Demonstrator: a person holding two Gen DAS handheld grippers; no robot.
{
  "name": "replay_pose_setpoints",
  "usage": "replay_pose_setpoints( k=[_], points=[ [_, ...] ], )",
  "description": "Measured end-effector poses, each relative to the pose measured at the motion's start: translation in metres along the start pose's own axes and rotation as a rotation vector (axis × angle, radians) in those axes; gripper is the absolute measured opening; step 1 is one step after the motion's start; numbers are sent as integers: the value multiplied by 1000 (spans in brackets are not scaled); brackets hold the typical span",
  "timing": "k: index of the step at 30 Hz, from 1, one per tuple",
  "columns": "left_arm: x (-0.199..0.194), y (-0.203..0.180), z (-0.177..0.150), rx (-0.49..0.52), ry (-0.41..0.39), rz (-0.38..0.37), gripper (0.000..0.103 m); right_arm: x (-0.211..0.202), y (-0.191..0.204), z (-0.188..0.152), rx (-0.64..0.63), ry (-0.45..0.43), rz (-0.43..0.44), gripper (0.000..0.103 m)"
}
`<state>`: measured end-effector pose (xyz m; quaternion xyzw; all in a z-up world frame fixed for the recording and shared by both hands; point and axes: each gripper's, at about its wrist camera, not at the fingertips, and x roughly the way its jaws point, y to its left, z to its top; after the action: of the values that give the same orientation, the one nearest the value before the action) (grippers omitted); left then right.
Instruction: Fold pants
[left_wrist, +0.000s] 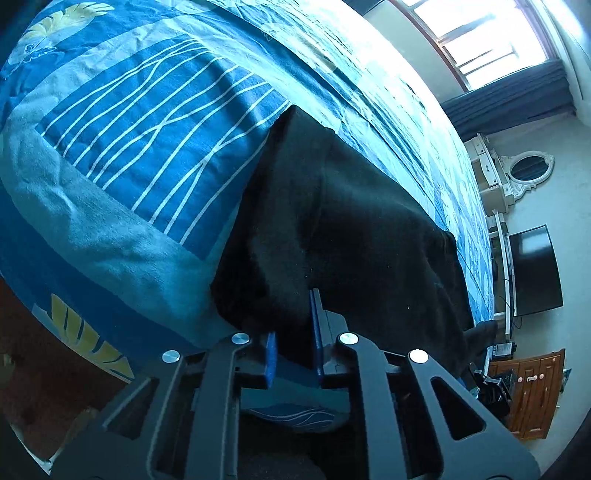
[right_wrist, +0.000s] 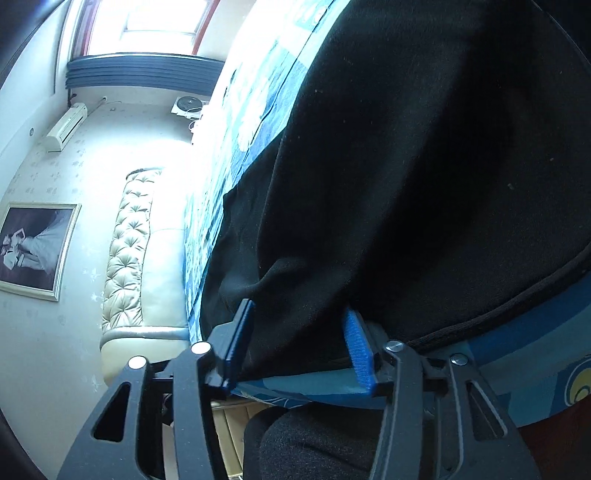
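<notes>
Lying across a blue bedspread (left_wrist: 122, 122) are the black pants (left_wrist: 332, 229), spread dark and flat along the near side of the bed and running off toward its far end; in the right wrist view the same cloth fills most of the picture, its hem following the mattress edge; the left gripper (left_wrist: 293, 350) sits at the near edge of the garment, its blue pads (left_wrist: 271, 356) drawn close together with a fold of black fabric pinched between them, so the hold looks firm; the right gripper (right_wrist: 295, 343) stands with its jaws wider apart, a thick bunch of the pants' edge gathered between the two blue pads (right_wrist: 358, 350), both of which press against the cloth; the bedspread carries white branching lines on deep blue, paler blue panels and yellow leaf shapes near the edge (left_wrist: 85, 336); no brand, label or readable writing shows on the pants, the grippers or the bedding; beyond the bed, the left wrist view shows a bright window (left_wrist: 476, 37) with a dark curtain, an oval mirror (left_wrist: 528, 170) in a white frame, a dark flat screen (left_wrist: 535, 273) and a wooden cabinet (left_wrist: 532, 395); the right wrist view shows a tufted cream headboard (right_wrist: 129, 251), a framed picture (right_wrist: 33, 251) on the wall and a wall-mounted air conditioner (right_wrist: 66, 127), none with lettering that can be made out.
</notes>
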<state>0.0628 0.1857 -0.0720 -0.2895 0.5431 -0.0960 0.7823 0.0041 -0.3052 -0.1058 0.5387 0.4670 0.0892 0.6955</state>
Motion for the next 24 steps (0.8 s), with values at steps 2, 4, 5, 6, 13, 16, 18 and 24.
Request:
replay_pose_setpoints(
  k=[2,4,5,6,13,16,18,24],
  points=[
    [-1,-5,2,13,-3,26,14,-2,1,-7,3,-10,4,11],
    [-2,-5,3,13,-3,35,14,-11,3,-14,-23,-22,-3,9],
    [-2,-4,4,7,-1,28,14,-16,-3,-16,-29,-21,-9,9],
    [-2,-2,4,4,0,22,14,-15,-5,-19,-32,-8,-21,9],
    [-5,-7,0,52,-21,22,14,-37,-11,-9,-70,5,-18,18],
    [-17,-21,-10,148,-48,82,24,-80,-9,6,-124,-96,-55,36],
    [-27,-33,-17,213,-84,126,33,-123,-23,23,-112,-209,-94,41],
    [-40,-71,-28,331,-212,203,66,-277,-107,70,103,-676,-377,41]
  ],
)
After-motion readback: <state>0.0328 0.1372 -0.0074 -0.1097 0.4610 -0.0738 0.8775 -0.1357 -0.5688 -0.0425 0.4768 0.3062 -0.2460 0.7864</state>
